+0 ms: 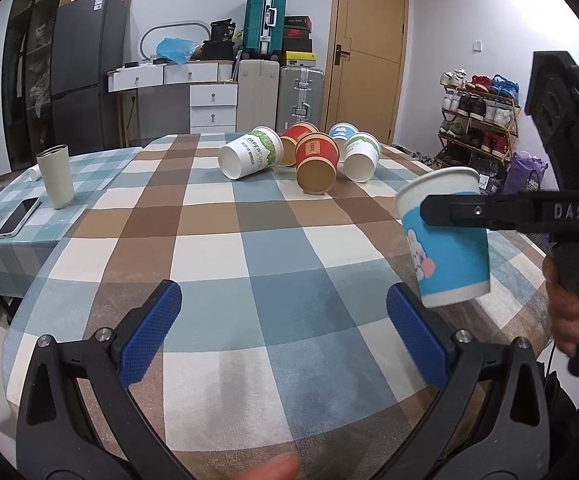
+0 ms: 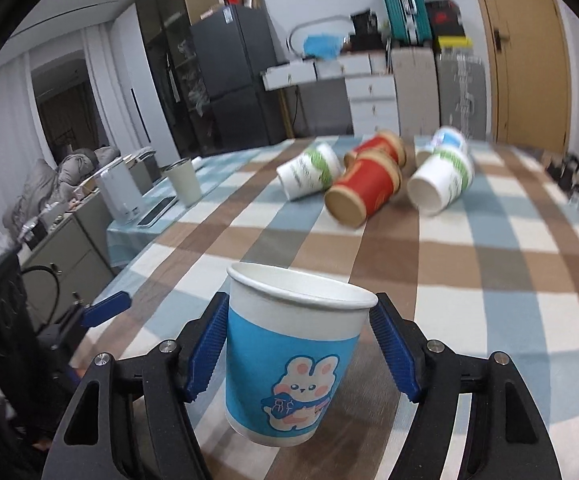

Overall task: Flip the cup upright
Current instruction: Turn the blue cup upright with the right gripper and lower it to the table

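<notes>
Here, gripping a blue cup (image 2: 289, 356) mid-wall in the right gripper (image 2: 295, 348), mouth up, above the checked table (image 2: 489, 280); left gripper (image 1: 283, 332) gaping empty nearby. Probably light, crushable paper.

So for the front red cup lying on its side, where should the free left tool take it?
Grip the red cup across its mid-wall, coming down from above with fingers either side. It lies on its side, brown base facing the left tool, mouth pointing away; neighbouring cups look close on both flanks, so a side approach looks crowded.
</notes>
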The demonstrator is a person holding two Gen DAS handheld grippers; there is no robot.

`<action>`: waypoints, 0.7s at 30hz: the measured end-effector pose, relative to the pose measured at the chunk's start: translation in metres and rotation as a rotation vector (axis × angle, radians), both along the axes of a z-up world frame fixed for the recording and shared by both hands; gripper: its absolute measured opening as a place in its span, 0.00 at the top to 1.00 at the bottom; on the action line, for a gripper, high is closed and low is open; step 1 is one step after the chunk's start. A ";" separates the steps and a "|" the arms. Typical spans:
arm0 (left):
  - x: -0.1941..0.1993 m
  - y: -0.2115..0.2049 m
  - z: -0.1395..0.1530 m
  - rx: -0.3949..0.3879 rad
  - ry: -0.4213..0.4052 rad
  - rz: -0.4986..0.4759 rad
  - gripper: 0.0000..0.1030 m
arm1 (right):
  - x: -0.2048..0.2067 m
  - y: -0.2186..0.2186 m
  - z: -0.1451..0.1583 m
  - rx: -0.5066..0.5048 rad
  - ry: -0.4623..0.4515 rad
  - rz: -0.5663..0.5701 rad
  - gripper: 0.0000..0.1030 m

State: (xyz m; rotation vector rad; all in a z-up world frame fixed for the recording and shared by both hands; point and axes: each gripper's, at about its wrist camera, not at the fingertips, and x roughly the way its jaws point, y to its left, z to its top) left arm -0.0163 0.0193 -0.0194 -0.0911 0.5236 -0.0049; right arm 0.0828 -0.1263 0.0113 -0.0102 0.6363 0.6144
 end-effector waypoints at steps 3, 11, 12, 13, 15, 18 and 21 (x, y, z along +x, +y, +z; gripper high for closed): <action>0.001 0.003 -0.002 -0.005 0.003 0.008 0.00 | -0.003 0.007 0.000 -0.044 -0.088 -0.045 0.30; 0.003 0.006 -0.003 -0.012 0.007 0.017 0.00 | 0.011 0.018 -0.006 -0.077 -0.097 -0.141 0.30; 0.003 0.007 -0.003 -0.011 0.007 0.019 0.00 | 0.012 0.018 -0.007 -0.079 -0.095 -0.144 0.30; 0.003 0.007 -0.003 -0.011 0.006 0.021 0.00 | 0.013 0.018 -0.008 -0.085 -0.090 -0.144 0.30; 0.004 0.007 -0.003 -0.011 0.007 0.021 0.00 | 0.014 0.018 -0.010 -0.094 -0.082 -0.140 0.30; 0.004 0.007 -0.004 -0.012 0.010 0.021 0.00 | 0.012 0.018 -0.012 -0.101 -0.080 -0.130 0.36; 0.004 0.007 -0.004 -0.011 0.010 0.022 0.00 | 0.008 0.016 -0.011 -0.101 -0.083 -0.120 0.36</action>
